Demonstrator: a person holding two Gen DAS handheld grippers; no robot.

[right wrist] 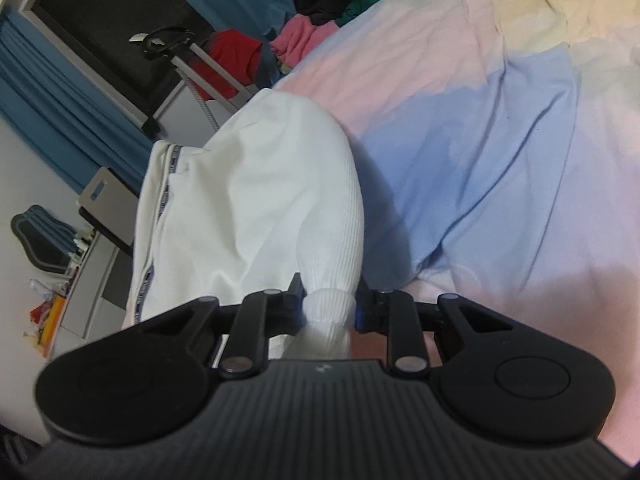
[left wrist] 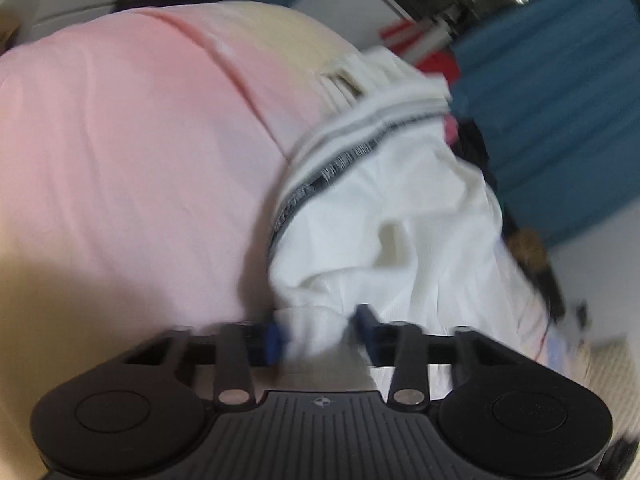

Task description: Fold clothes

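Observation:
A white garment (left wrist: 384, 216) with a grey-and-dark striped trim hangs between my two grippers above a pastel bed sheet (left wrist: 120, 140). My left gripper (left wrist: 320, 334) is shut on a bunch of its white cloth. The left wrist view is blurred. In the right wrist view the same white garment (right wrist: 248, 208) stretches away from me, its trim running down the left side. My right gripper (right wrist: 329, 308) is shut on its ribbed cuff, which pokes back through the jaws.
The bed sheet (right wrist: 500, 160) has pink, blue and yellow patches. A pile of pink, red, black and green clothes (right wrist: 312, 28) lies at the bed's far edge. Blue curtains (right wrist: 60, 112) and a desk (right wrist: 100, 248) stand beyond the bed.

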